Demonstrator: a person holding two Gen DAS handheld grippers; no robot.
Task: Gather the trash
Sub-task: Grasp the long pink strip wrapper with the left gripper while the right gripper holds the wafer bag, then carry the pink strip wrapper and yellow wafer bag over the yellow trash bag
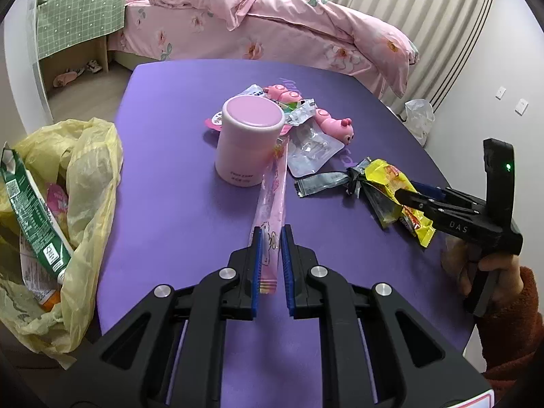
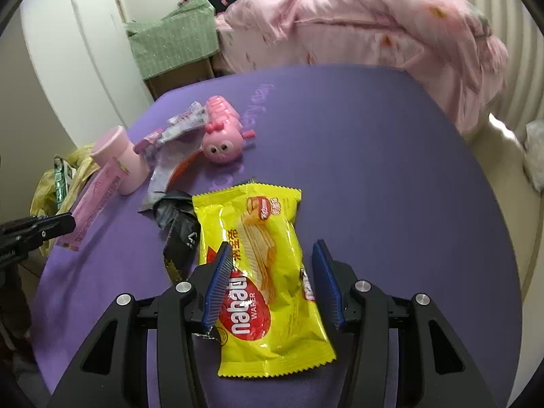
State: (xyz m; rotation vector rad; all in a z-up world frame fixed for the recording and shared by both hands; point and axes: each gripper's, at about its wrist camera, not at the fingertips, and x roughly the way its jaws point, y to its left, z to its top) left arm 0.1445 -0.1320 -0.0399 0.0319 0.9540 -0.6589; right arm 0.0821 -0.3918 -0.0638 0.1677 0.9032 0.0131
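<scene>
My left gripper [image 1: 271, 234] is closed down around the near end of a long pink wrapper [image 1: 272, 200] lying on the purple table [image 1: 170, 210]. My right gripper [image 2: 273, 255] is open, its jaws on either side of a yellow wafer packet [image 2: 261, 265] lying flat on the table; the packet also shows in the left wrist view [image 1: 394, 183]. A dark crumpled wrapper [image 2: 178, 224] lies just left of the packet. A clear plastic pouch [image 1: 314, 151] lies further back. A yellow trash bag [image 1: 64, 204] with wrappers inside hangs at the table's left edge.
A pink lidded cup [image 1: 246, 142] stands mid-table beside the pink wrapper. A pink caterpillar toy [image 2: 222, 132] and small wrappers lie behind it. A bed with pink bedding [image 1: 272, 27] is beyond the table. The person's hand [image 1: 482, 268] holds the right gripper.
</scene>
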